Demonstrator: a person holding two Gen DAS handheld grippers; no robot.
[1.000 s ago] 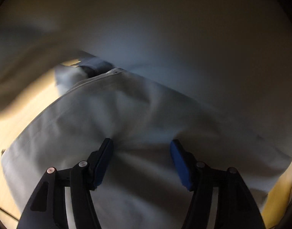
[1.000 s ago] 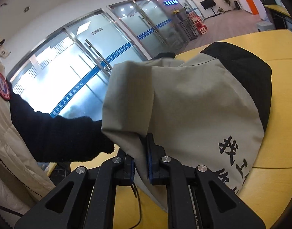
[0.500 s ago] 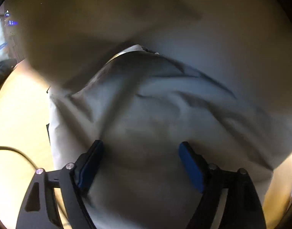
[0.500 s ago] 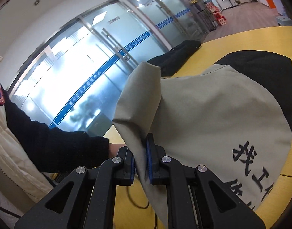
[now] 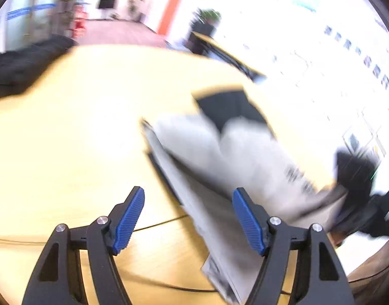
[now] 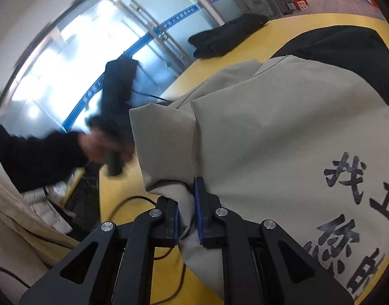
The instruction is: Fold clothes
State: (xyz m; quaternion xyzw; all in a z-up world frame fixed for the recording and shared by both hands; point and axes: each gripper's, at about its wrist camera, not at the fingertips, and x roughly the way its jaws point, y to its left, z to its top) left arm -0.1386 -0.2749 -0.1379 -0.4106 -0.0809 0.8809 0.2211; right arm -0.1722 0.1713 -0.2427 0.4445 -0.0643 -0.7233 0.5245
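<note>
Yellow table (image 6: 153,287) bears a beige jacket (image 6: 270,139); right claw (image 6: 186,218) pinches it, left claw (image 5: 188,216) gapes empty.

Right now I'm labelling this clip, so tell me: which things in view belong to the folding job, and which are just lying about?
Part of the job:
- grey vest, lying on the yellow table
- right tool, shut on the vest's edge
- left tool, open, holding nothing

Just lying about:
- black garment at the table's far edge
- thin black cable
</note>
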